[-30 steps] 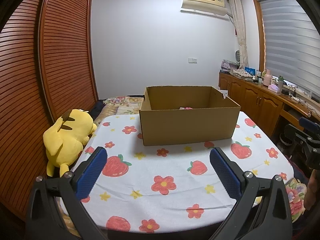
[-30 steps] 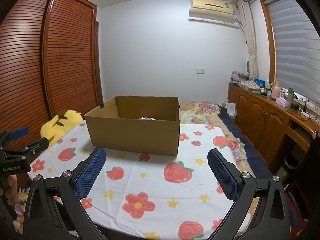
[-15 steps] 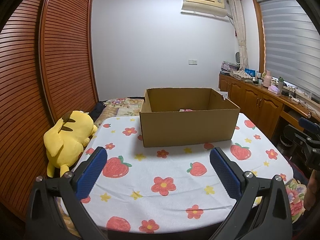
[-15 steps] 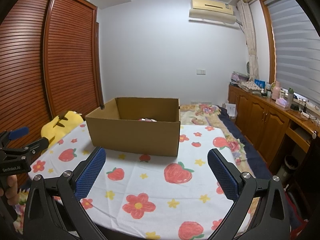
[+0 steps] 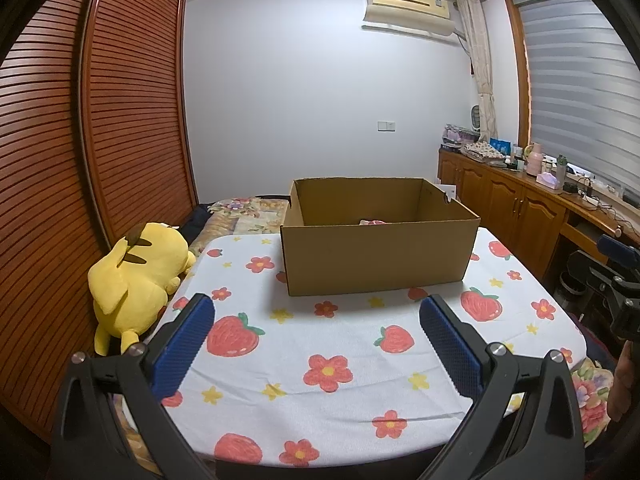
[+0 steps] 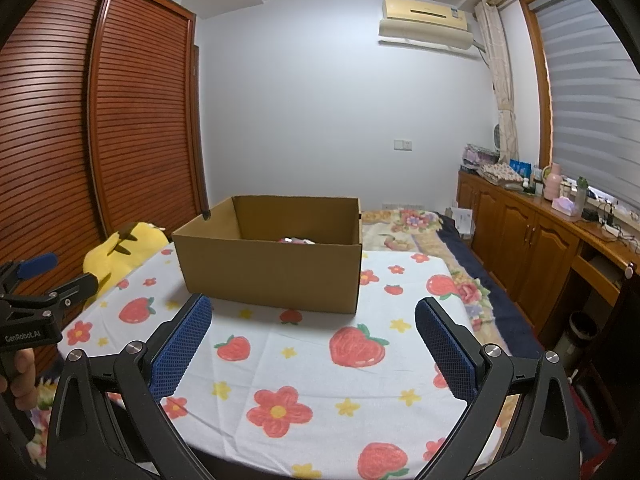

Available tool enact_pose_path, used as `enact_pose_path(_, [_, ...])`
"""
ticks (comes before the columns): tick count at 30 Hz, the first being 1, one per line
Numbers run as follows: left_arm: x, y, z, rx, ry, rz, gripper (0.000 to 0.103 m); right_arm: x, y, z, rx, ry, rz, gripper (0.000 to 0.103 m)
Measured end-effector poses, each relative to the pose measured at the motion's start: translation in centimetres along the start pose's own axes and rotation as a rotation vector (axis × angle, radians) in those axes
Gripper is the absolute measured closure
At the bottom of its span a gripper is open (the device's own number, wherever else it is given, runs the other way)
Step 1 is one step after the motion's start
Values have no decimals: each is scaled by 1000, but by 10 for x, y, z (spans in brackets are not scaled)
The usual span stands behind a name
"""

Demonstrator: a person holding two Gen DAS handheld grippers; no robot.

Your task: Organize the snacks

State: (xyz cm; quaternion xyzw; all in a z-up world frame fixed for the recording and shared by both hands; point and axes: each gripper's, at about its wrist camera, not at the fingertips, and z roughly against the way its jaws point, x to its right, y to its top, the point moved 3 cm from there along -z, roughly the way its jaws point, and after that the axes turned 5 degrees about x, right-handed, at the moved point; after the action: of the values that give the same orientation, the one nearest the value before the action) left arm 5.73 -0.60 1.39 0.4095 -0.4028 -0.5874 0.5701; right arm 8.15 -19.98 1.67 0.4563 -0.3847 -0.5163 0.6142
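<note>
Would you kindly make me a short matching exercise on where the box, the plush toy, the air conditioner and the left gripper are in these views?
Things:
1. box
2. plush toy
3. air conditioner
4. left gripper

Places or states:
A. high on the wall
B. open, over the tablecloth
C. beside the table, by the wardrobe
D. standing on the tablecloth

Pairs: 1-D, 2-C, 3-A, 4-B

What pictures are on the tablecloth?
Red strawberries and flowers on the white tablecloth; clearest in the left wrist view.
</note>
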Motion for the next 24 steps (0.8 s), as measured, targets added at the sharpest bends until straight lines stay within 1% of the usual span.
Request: enact_pose_path(24, [1, 0, 3, 6, 5, 1, 0, -3, 2, 0, 4, 0, 6, 0])
